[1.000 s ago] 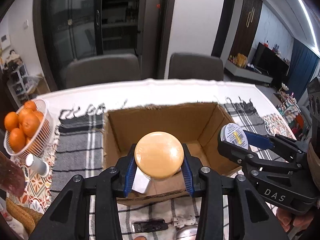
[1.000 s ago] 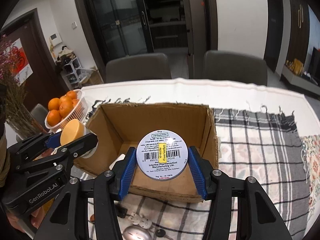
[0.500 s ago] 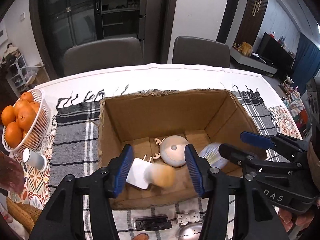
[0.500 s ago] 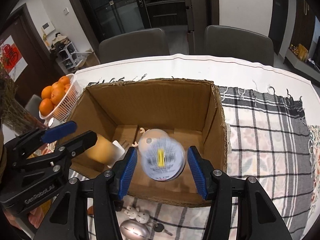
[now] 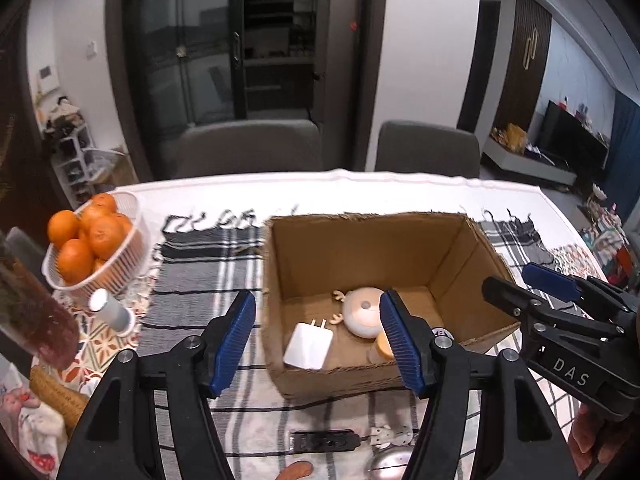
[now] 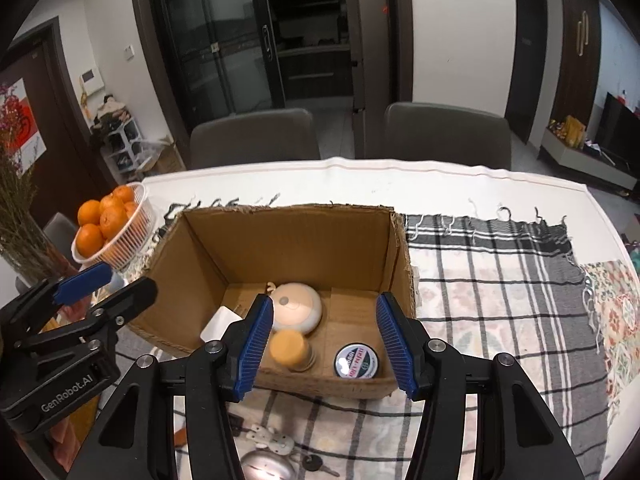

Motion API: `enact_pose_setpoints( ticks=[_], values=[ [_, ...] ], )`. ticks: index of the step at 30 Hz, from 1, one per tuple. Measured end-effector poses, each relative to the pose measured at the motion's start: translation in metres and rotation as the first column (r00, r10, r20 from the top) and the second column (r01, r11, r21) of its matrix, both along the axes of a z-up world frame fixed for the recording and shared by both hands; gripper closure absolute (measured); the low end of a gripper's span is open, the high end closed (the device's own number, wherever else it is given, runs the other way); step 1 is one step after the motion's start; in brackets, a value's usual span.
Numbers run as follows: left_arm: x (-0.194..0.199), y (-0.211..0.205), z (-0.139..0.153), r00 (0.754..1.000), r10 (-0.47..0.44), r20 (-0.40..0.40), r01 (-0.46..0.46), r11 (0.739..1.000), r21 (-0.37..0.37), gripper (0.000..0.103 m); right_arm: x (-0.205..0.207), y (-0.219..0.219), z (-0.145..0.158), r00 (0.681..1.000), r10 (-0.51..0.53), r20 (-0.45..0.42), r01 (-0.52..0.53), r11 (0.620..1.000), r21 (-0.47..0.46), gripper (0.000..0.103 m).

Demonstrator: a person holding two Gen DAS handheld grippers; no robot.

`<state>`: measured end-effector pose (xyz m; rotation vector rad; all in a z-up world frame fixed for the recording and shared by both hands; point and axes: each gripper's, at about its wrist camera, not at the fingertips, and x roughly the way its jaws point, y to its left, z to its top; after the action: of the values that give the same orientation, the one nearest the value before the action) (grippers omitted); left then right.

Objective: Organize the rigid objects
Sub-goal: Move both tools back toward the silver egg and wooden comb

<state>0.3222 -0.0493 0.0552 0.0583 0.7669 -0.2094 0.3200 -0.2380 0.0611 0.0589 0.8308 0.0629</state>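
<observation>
Cardboard box (image 6: 288,240) holds tin (image 6: 357,361) beneath gaping right tool (image 6: 325,344).

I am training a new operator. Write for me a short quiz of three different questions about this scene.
1. True or false: both grippers hold an object.
2. How many items lie in the cardboard box?
3. Which item lies nearest the box's right wall: A) white charger, B) round tin, C) wooden-lid jar?

Key: 1. False; the left gripper and right gripper have open, empty jaws. 2. Four, counting the deer-shaped gadget. 3. B.
</observation>
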Motion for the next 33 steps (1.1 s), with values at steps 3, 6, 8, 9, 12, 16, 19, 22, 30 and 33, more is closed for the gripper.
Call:
enact_pose_setpoints(
  ticks=[3, 6, 8, 9, 12, 16, 19, 22, 30, 33],
  values=[
    [-0.013, 0.007, 0.005, 0.999, 0.008, 0.033, -0.008, 1.0, 0.001, 0.035, -0.011, 0.002, 0.006, 1.0, -0.004, 0.025, 0.004, 1.0, 0.011, 0.048],
    [-0.027, 0.015, 0.008, 0.997, 0.019, 0.068, -0.02, 1.0, 0.006, 0.033, -0.025, 0.006, 0.011, 0.999, -0.006, 0.052, 0.004, 0.999, 0.032, 0.048],
    [-0.036, 0.019, 0.009, 0.996, 0.024, 0.081, -0.024, 1.0, 0.002, 0.032, -0.036, 0.01, 0.013, 0.997, -0.016, 0.077, 0.013, 0.999, 0.043, 0.046],
    [-0.041, 0.022, 0.009, 0.996, 0.029, 0.089, -0.029, 1.0, 0.001, 0.031, -0.041, 0.012, 0.014, 0.996, -0.018, 0.086, 0.014, 0.999, 0.045, 0.046],
    [-0.055, 0.028, 0.007, 0.992, 0.048, 0.113, -0.05, 0.999, 0.01, 0.026, -0.054, 0.02, 0.013, 0.994, -0.02, 0.11, 0.015, 0.999, 0.041, 0.044],
    [-0.07, 0.036, 0.003, 0.991, 0.054, 0.12, -0.055, 0.999, 0.0, 0.024, -0.069, 0.03, 0.011, 0.991, -0.01, 0.131, 0.007, 1.0, 0.022, 0.039],
    [-0.08, 0.043, 0.0, 0.993, 0.051, 0.107, -0.05, 0.999, -0.016, 0.023, -0.08, 0.034, 0.009, 0.989, -0.013, 0.147, 0.009, 1.0, 0.029, 0.039],
    [-0.093, 0.048, -0.002, 0.992, 0.054, 0.114, -0.051, 0.998, -0.024, 0.022, -0.092, 0.037, 0.006, 0.988, -0.017, 0.153, 0.011, 0.999, 0.041, 0.038],
    [-0.121, 0.059, -0.011, 0.988, 0.059, 0.14, -0.059, 0.998, -0.01, 0.022, -0.12, 0.043, -0.006, 0.985, -0.032, 0.168, 0.019, 0.997, 0.079, 0.038],
    [-0.129, 0.063, -0.018, 0.989, 0.056, 0.134, -0.055, 0.998, -0.012, 0.022, -0.13, 0.046, -0.012, 0.984, -0.037, 0.176, 0.022, 0.996, 0.088, 0.038]
  ],
)
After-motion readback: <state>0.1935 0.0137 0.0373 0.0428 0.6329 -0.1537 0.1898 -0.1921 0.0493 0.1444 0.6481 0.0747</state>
